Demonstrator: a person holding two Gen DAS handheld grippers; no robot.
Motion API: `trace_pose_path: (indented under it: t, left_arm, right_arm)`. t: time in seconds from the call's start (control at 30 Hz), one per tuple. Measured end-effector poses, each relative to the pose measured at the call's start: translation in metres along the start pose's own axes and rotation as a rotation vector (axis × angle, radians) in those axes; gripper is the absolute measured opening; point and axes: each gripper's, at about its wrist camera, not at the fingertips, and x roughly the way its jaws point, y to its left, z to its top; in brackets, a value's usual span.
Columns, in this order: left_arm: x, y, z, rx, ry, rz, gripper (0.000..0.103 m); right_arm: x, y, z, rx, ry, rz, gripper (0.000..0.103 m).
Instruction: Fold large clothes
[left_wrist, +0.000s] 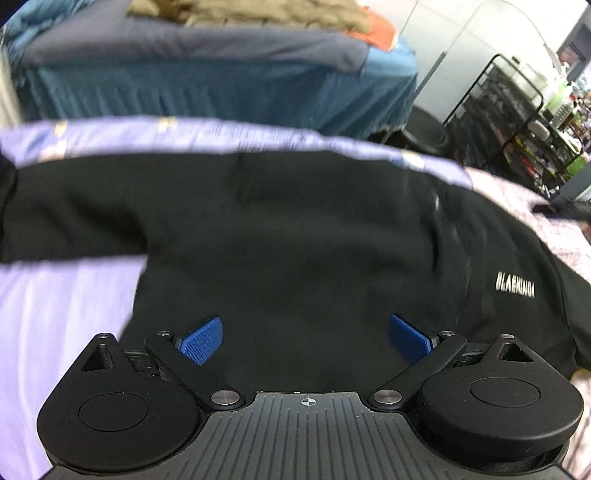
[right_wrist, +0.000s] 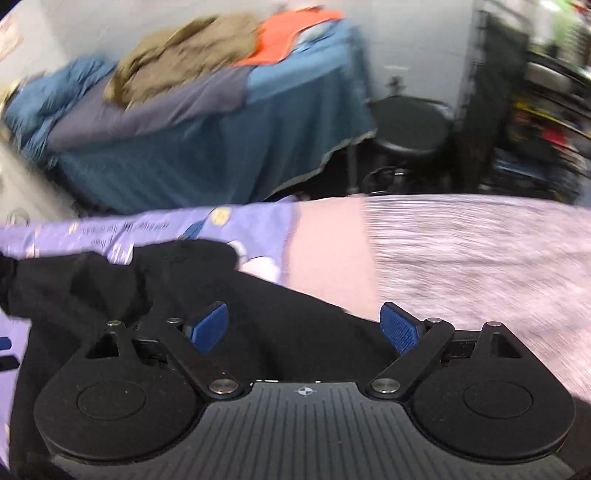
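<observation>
A black garment (left_wrist: 295, 229) is seen spread flat on the lilac-covered surface (left_wrist: 55, 314), with the left tool (left_wrist: 304, 339) and right tool (right_wrist: 304, 326) held above it, both spread and empty.

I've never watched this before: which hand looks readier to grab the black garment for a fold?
Probably the right. The right gripper hangs open over the edge of the black sweatshirt, where it meets the pink cover. The left gripper, also open, faces the garment's flat middle, harder to pinch.
</observation>
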Motion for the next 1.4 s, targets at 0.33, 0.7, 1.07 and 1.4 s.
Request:
trace_pose_path:
  t: [0.33,0.7,1.07,1.4]
  left_arm:
    - [-0.017,0.034,-0.052,-0.097,0.063,0.057,0.103]
    - [-0.005,0.021,-0.049,-0.183,0.024,-0.053,0.103]
    - [0.006,-0.006,-0.058,-0.113,0.039,-0.049,0.103]
    - [0.019,-0.015,-0.059,-0.121,0.071,-0.041,0.103]
  right_arm:
    - [0.109,0.088,0.012,-0.315,0.132,0.073,0.024]
    - [-0.085,0.114,-0.043,-0.368,-0.581,-0.024,0.002]
    - [-0.016,0.099,-0.09,-0.271,-0.292,-0.204,0.068]
    - [0.021,0.074,-0.092,-0.15,-0.073,0.01,0.088]
